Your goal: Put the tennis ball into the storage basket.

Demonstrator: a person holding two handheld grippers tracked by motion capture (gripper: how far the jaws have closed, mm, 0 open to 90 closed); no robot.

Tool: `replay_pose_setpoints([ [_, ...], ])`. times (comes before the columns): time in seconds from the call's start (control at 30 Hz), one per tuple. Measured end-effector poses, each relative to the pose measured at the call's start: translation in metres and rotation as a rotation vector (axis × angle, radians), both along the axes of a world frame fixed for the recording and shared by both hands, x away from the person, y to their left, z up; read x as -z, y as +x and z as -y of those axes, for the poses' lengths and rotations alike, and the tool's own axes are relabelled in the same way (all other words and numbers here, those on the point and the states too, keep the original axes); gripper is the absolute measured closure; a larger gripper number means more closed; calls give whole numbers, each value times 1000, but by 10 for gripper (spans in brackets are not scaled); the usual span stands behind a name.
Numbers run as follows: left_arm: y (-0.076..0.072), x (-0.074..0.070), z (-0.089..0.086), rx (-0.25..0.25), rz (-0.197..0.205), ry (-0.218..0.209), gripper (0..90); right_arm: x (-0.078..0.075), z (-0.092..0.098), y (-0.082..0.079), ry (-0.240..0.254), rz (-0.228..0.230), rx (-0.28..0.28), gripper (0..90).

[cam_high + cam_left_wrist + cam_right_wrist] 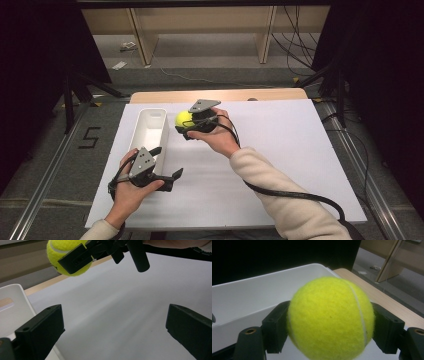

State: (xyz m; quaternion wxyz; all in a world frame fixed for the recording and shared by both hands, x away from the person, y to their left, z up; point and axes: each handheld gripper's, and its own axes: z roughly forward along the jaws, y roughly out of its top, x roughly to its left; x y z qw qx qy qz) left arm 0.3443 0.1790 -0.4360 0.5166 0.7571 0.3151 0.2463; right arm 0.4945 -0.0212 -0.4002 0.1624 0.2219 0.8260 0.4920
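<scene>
Right gripper (186, 125) clamped on fuzzy yellow ball (183, 118), matte black jaws pressing both sides, white seam curving across felt; held in the air just right of bin (148, 131). Bin: white, smooth plastic, long and rectangular with rounded corners, lying on flat white board (280, 150). Left gripper (167, 165) spread wide, gripping nothing, blocky jaws over board beside bin's near end.

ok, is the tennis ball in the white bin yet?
Not yet. The tennis ball is clamped in the right tool, held beside the white bin, off the table.
</scene>
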Motion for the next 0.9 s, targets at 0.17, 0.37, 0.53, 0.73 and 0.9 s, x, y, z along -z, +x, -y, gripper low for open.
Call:
replay_pose_setpoints([
  [0.17,0,0,0,-1,0,0,11,0,-1,0,-1,-3,-2,259],
  [0.37,0,0,0,-1,0,0,11,0,-4,0,1,0,-5,259],
  [0.53,0,0,0,-1,0,0,11,0,-6,0,-1,-3,-7,259],
  [0.73,0,0,0,-1,0,0,11,0,-7,0,-2,-4,-8,259],
  [0.9,0,0,0,0,0,1,11,-1,-8,1,1,-1,-10,260],
])
